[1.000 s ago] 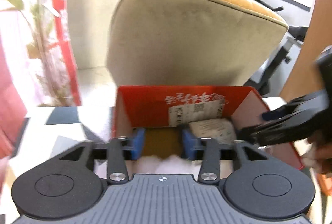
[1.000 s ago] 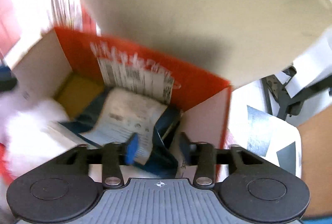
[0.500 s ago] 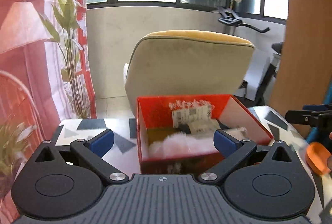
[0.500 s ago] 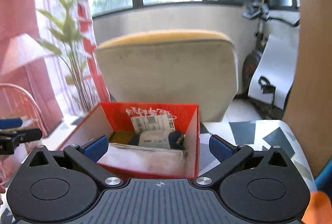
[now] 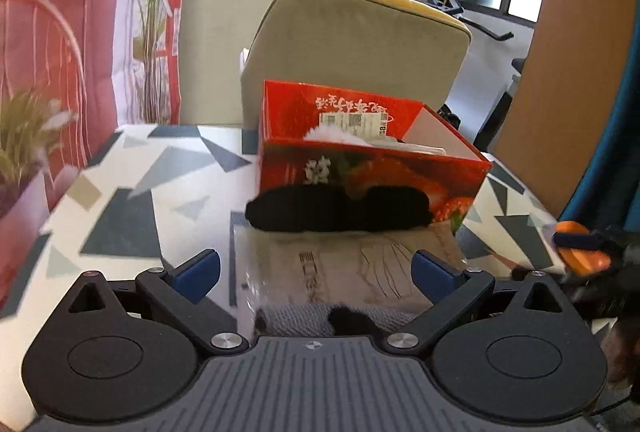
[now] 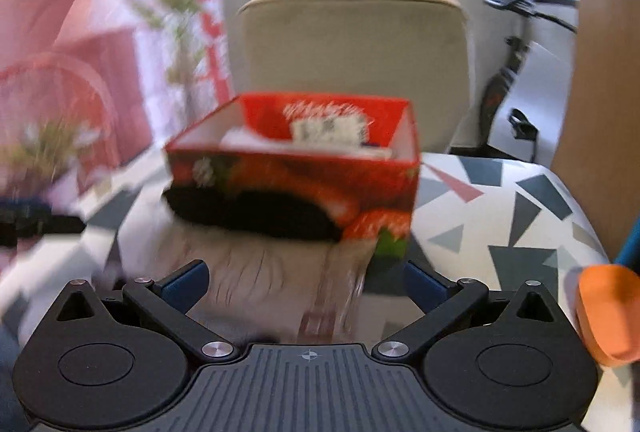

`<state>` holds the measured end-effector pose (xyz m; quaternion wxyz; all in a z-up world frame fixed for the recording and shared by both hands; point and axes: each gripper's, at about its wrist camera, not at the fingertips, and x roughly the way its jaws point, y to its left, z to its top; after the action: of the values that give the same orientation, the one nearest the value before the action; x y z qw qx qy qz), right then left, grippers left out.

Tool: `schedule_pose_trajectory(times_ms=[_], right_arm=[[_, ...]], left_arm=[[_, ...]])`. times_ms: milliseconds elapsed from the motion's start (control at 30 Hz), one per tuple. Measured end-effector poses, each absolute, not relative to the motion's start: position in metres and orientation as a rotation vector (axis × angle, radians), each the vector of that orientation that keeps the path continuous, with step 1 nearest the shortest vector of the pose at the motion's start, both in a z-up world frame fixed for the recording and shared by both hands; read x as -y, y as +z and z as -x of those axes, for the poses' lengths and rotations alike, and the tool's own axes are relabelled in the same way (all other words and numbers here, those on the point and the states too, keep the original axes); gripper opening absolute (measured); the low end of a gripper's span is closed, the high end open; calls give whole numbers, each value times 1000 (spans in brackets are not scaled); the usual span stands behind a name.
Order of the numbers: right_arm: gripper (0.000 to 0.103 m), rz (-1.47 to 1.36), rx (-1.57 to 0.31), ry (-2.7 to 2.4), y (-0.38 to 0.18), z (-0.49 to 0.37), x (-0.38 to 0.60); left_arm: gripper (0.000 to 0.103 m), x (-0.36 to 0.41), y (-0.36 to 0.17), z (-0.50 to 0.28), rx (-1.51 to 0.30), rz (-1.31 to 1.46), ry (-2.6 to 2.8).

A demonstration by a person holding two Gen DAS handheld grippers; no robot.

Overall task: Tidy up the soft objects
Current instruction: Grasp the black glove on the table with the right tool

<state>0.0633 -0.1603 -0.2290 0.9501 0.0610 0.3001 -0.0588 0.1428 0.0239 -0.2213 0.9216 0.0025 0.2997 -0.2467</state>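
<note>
A red cardboard box (image 5: 372, 167) stands on the patterned table (image 5: 132, 199) and holds white fluffy stuff and packets. A black soft item (image 5: 340, 211) lies against the box's front. A clear-wrapped beige packet (image 5: 352, 272) lies in front of that, with grey and black fabric at its near end. My left gripper (image 5: 316, 276) is open and empty, its fingers either side of the packet's near part. My right gripper (image 6: 306, 284) is open and empty over the same packet (image 6: 276, 280); this view is blurred. The box (image 6: 296, 167) shows there too.
A beige chair (image 5: 356, 43) with a yellow cushion stands behind the table. A potted plant (image 5: 24, 135) is at the left edge. An orange handle (image 6: 608, 316) is at the right. A wooden panel (image 5: 568, 63) rises at the right.
Both grippers have pulled back out of the box and dropped low toward the table front. Both opened wide. The black item and wrapped packet have come into view.
</note>
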Motion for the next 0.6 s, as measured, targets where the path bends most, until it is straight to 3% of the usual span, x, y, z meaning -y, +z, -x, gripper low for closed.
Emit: schedule_pose_trajectory(times_ms=[200,433,600], right_arm=[[83,-64,-730,-28,-258,-56,131],[79,46,-755,38,-265,-51,108],[75,41,-791,73,-272,-52,108]], left_arm=[[97,-26,-244,-135,-680,-6,-523],[86,-32,-259,-138,-738,15,-528],[71,-32,-263,-135,-742,25,-548]])
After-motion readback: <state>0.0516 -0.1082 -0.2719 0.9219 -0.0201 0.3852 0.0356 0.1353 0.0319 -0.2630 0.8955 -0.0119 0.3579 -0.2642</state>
